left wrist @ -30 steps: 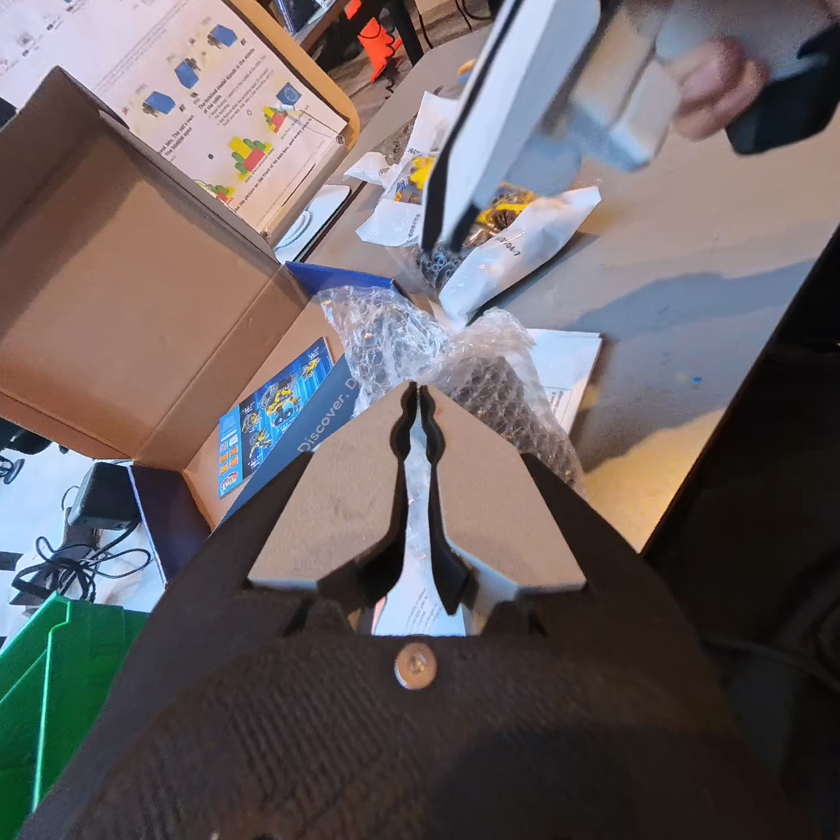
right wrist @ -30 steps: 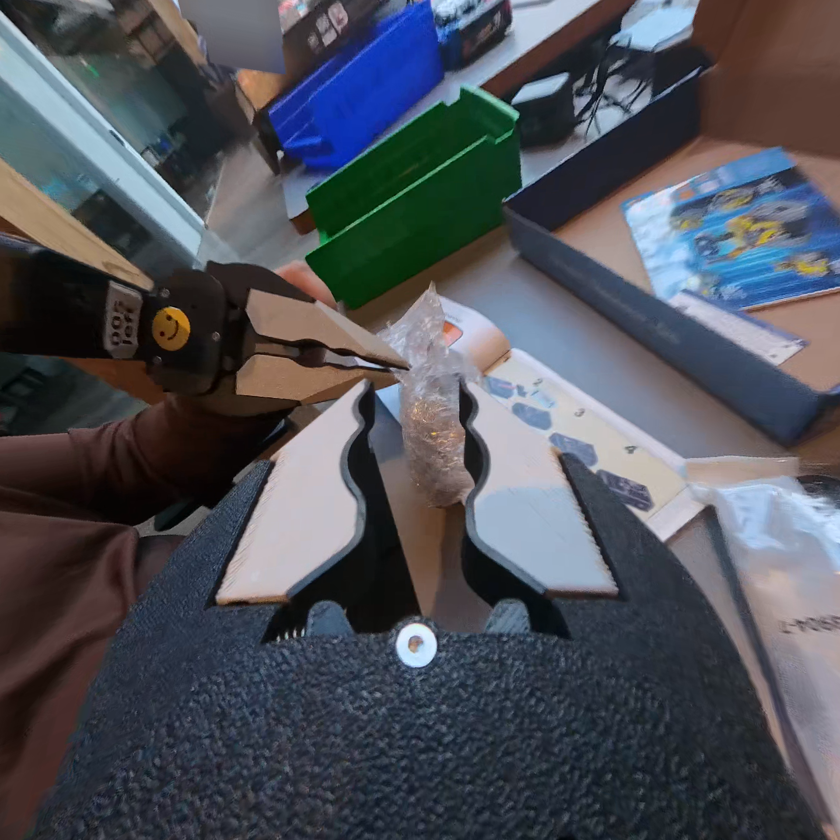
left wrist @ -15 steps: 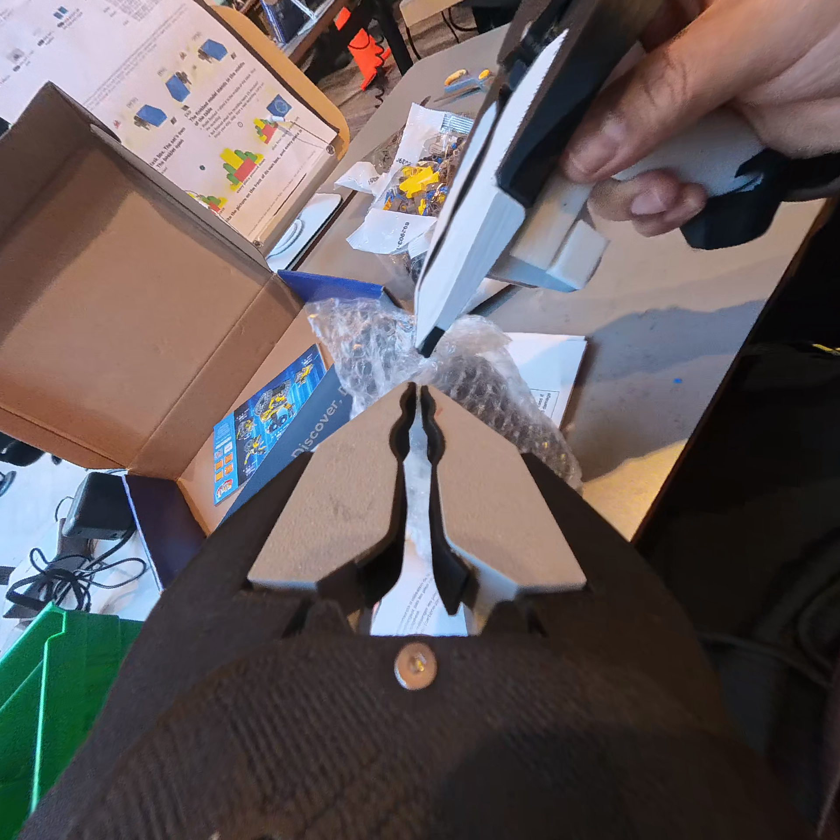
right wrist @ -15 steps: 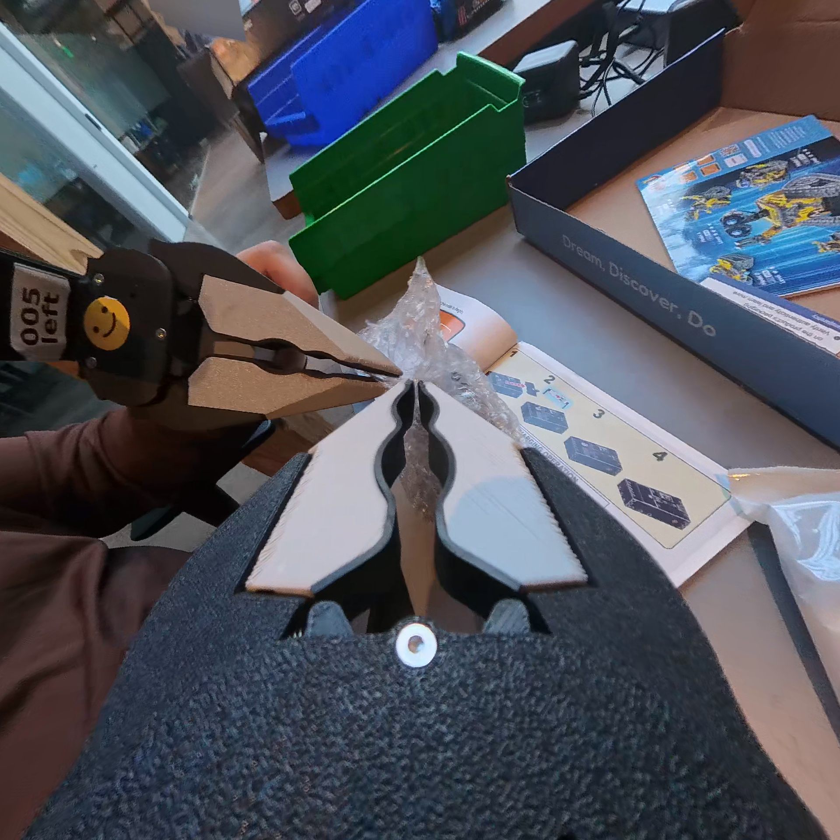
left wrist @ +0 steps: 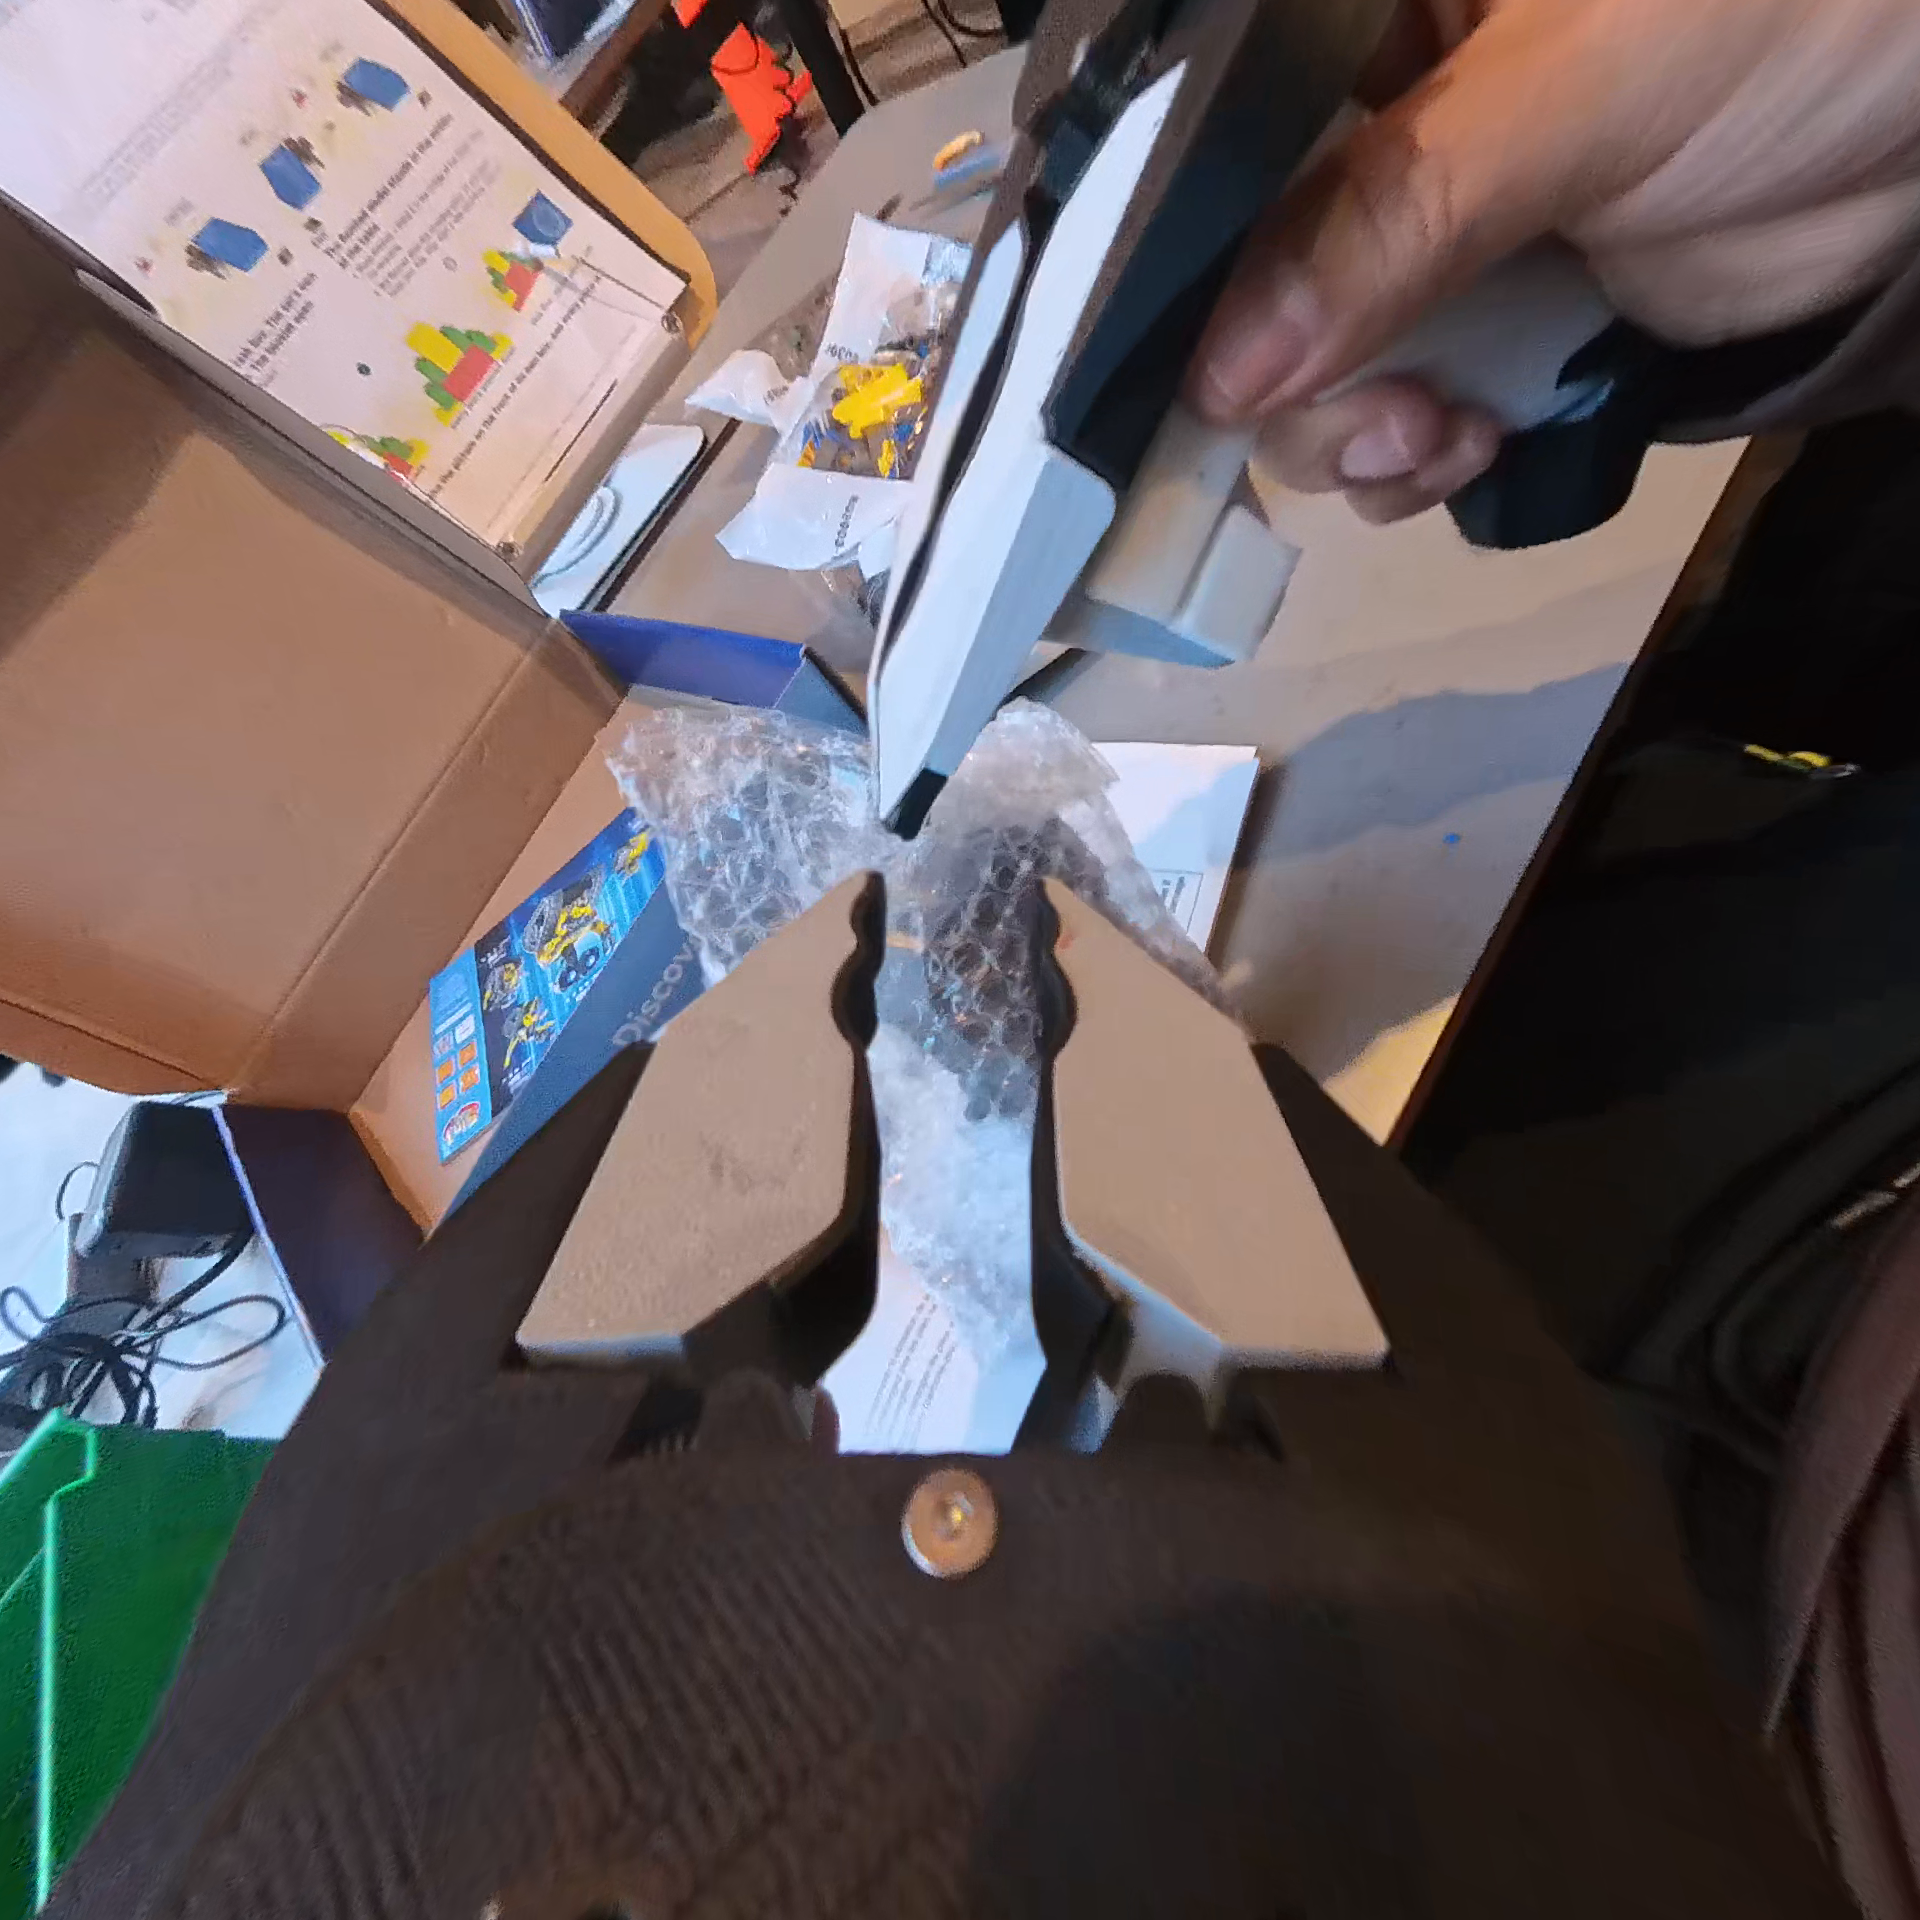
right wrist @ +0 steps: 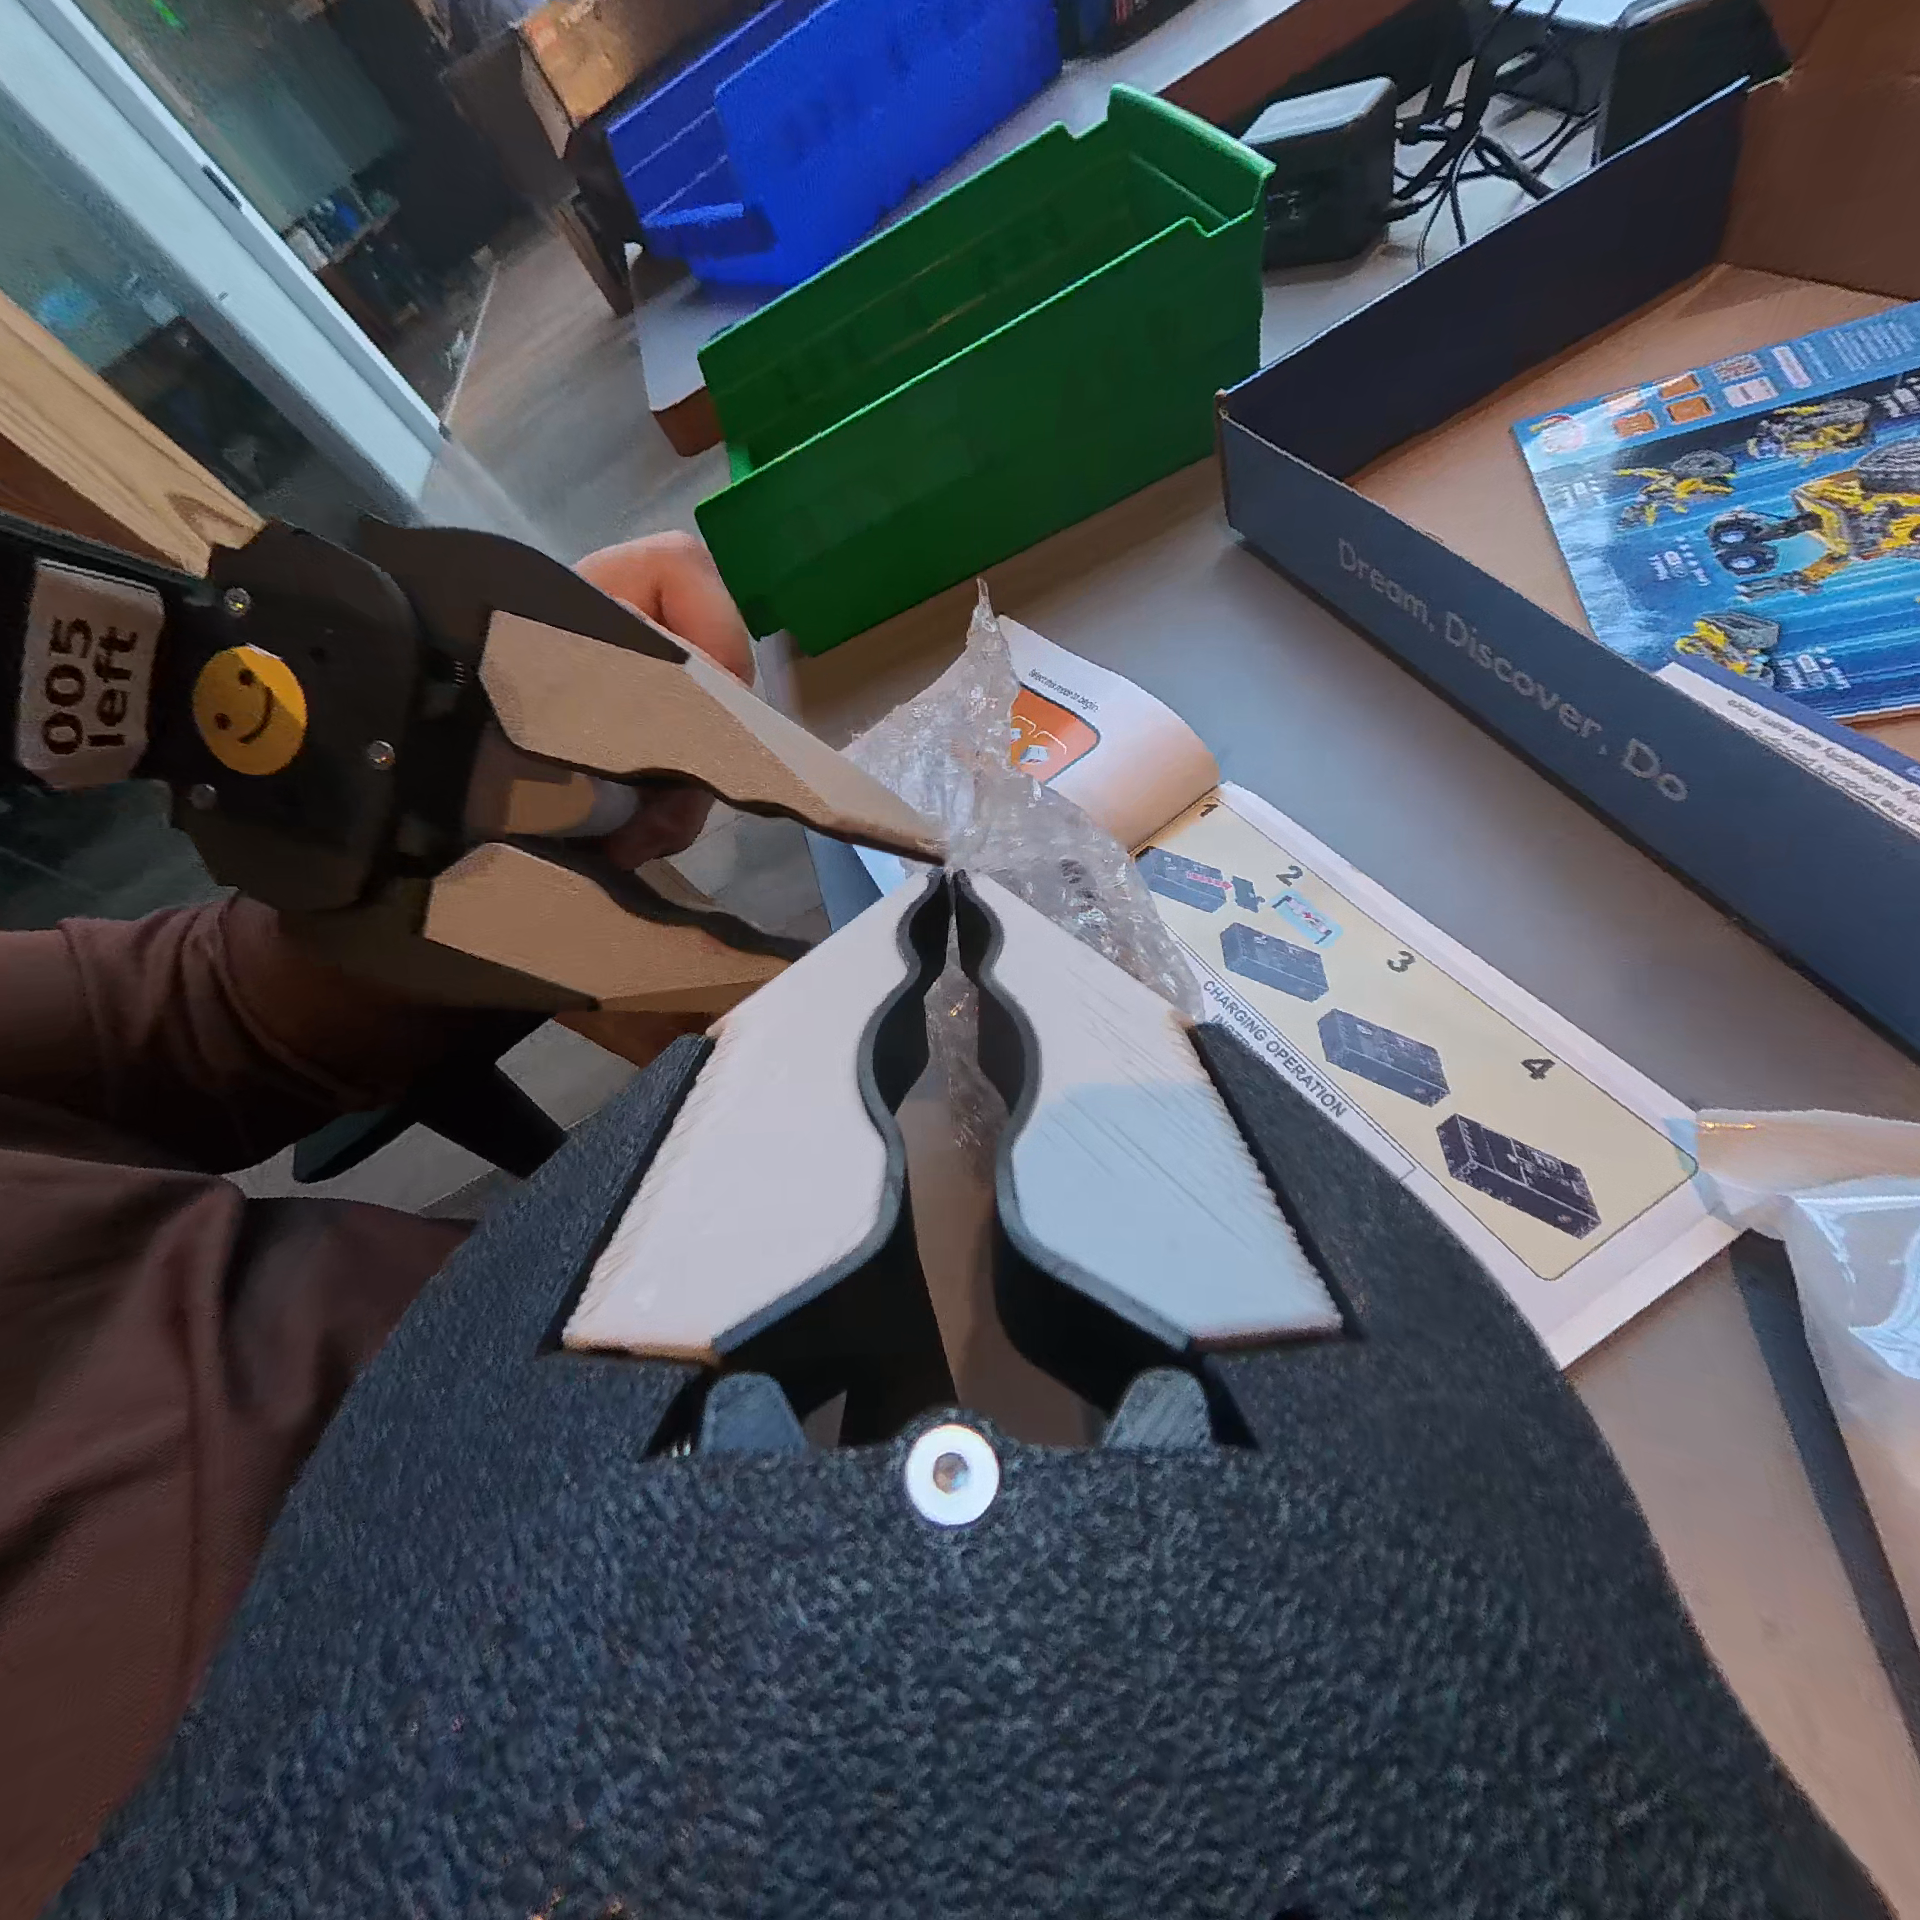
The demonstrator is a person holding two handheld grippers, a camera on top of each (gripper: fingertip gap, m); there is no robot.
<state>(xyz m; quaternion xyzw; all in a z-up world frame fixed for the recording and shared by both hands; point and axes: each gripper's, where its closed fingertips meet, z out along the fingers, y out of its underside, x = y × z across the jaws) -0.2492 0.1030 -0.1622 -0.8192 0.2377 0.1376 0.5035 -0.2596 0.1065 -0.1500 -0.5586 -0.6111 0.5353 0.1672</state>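
A crumpled bundle of clear bubble wrap (left wrist: pixel 769 831) lies on a printed instruction sheet (right wrist: pixel 1403 1039) on the grey table. My right gripper (right wrist: pixel 951 883) is shut, pinching the top of the bubble wrap (right wrist: pixel 987 790). In the left wrist view it comes down from above with white fingers (left wrist: pixel 977 582), held by a hand. My left gripper (left wrist: pixel 958 894) is open, its jaws apart on either side of the wrap and its tips close to it. In the right wrist view the left gripper (right wrist: pixel 873 904) sits just left of the wrap, its upper finger touching it.
An open cardboard box (left wrist: pixel 260 727) with a dark blue wall (right wrist: pixel 1558 707) holds a blue booklet (right wrist: pixel 1745 520). A green bin (right wrist: pixel 987 395) and blue bins (right wrist: pixel 831 135) stand beyond. Bags of small parts (left wrist: pixel 842 436) lie farther along the table. The table edge (left wrist: pixel 1507 987) runs along the right. Only a small space, under 4 cm, lies between the two pairs of fingers.
My left gripper, shut on the bubble wrap before, has opened. My right gripper came down from above, closed on the wrap half a second ago and still pinches it.
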